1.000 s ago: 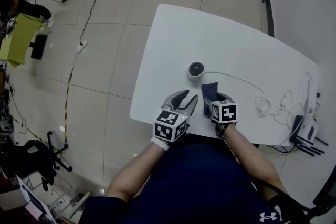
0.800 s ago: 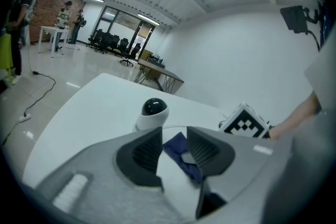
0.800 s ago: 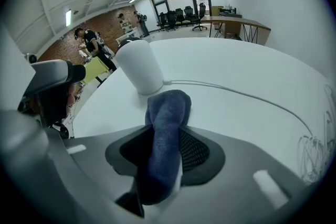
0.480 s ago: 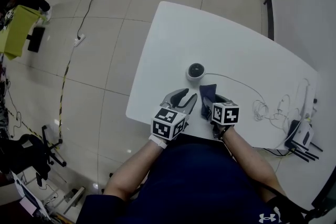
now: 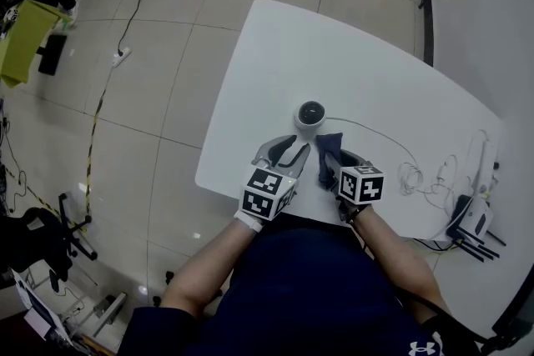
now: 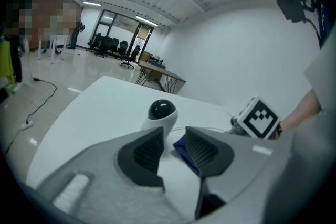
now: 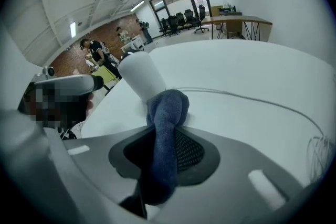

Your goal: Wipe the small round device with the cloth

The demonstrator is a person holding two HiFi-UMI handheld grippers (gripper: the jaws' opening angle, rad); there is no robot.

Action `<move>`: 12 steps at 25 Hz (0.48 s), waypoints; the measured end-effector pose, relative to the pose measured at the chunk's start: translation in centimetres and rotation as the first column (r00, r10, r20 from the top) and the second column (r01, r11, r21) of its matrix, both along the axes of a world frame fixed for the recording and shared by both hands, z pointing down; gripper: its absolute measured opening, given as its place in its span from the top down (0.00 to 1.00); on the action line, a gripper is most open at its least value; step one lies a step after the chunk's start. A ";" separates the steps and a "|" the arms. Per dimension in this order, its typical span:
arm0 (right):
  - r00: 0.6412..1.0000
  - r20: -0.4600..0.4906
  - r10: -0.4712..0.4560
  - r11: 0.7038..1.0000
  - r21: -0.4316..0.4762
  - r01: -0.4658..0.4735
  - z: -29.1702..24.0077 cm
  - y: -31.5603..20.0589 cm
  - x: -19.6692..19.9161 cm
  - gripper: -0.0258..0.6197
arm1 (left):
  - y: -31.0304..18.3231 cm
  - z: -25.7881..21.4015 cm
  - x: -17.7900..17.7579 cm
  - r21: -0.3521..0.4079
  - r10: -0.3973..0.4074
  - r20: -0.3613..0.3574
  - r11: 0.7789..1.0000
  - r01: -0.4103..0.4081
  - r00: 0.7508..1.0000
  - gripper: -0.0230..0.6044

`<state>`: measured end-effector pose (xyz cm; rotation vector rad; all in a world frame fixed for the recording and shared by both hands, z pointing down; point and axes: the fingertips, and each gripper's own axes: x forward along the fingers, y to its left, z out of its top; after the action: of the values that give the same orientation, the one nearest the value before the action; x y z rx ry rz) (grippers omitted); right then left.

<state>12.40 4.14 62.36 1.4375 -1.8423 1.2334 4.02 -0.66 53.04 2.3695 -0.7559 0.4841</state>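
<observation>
White table [image 5: 375, 71], R hand-held gripper [image 5: 340, 162] just clamped on cloth [image 7: 167, 107], L hand-held gripper [image 6: 173, 141] (apart, narrowing, empty) by device [image 6: 160, 113]

No legible words or numbers anywhere. Only marks:
- small white logo [image 5: 425, 345] on the person's dark blue clothing [image 5: 334, 288], no letters readable
- black-and-white square code patterns on the left cube [image 5: 269, 193] and right cube [image 5: 361, 183], no characters

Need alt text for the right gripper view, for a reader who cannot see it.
The right hand-held gripper, whose jaws have just been closing, pinches a bunched dark blue cloth close in front of the small round white device. A thin white cable runs across the white table behind.
</observation>
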 end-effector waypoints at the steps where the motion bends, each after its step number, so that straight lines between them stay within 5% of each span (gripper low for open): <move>1: 1.000 -0.006 0.001 0.999 0.036 -0.001 -0.9 -0.6 0.2 0.80 | -0.3 0.1 -0.1 0.022 0.000 0.011 1.000 0.000 1.000 0.75; 8: 0.992 -0.120 -0.043 0.950 0.303 0.078 -8.9 -6.3 0.9 0.80 | -2.0 -0.6 0.7 0.081 0.016 0.025 0.997 -0.018 1.000 0.75; 12: 0.936 -0.292 -0.195 0.861 0.406 0.306 -12.9 -8.2 -1.9 0.80 | -2.7 -1.3 1.3 0.147 0.039 0.056 0.988 -0.047 0.998 0.76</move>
<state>10.54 -4.11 49.47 1.4311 -2.1409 0.4935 5.30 -3.38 51.73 2.5239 -0.7902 0.5274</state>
